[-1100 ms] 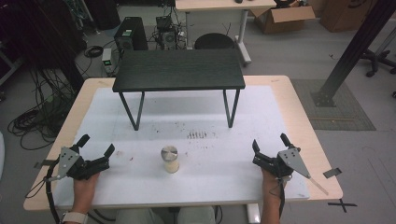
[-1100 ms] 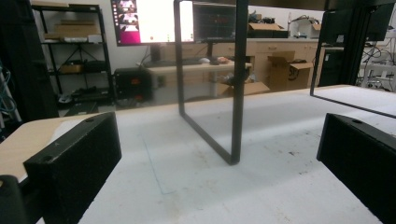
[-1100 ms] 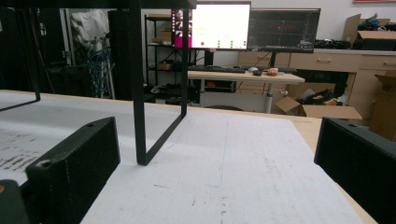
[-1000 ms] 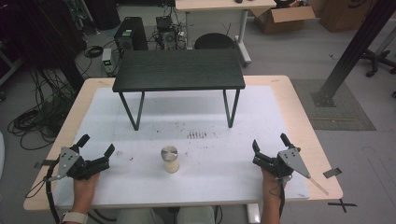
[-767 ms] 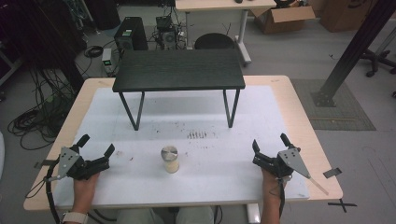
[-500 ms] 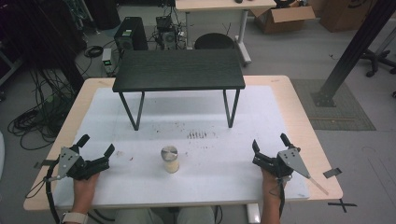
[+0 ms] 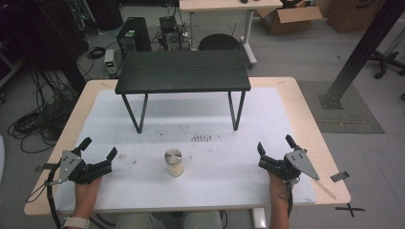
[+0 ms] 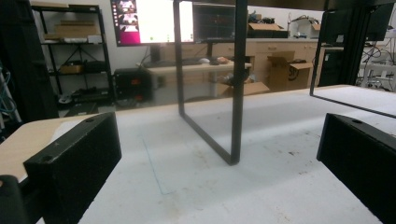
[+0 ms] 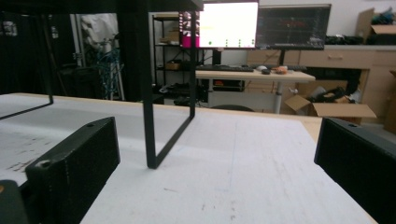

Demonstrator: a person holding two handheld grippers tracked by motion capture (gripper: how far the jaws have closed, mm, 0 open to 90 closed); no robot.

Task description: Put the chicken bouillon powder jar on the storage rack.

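Both my claws rest spread wide, holding nothing.

My left claw point(image 7: 99, 150) and right claw point(image 7: 276, 146) sit well apart on the white mat point(image 7: 267, 119), the small jar point(image 7: 174, 162) between them.

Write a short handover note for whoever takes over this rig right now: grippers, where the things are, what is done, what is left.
Left gripper: open, holding nothing, resting at the near left of the table.
Right gripper: open, holding nothing, at the near right.
Jar: upright with its lid on, near the front edge midway between the grippers, touched by neither.
Black stand: farther back, nothing on top.
Done: nothing visible yet.
Left: probably reach for and grip the jar; both grippers are about equally far from it.
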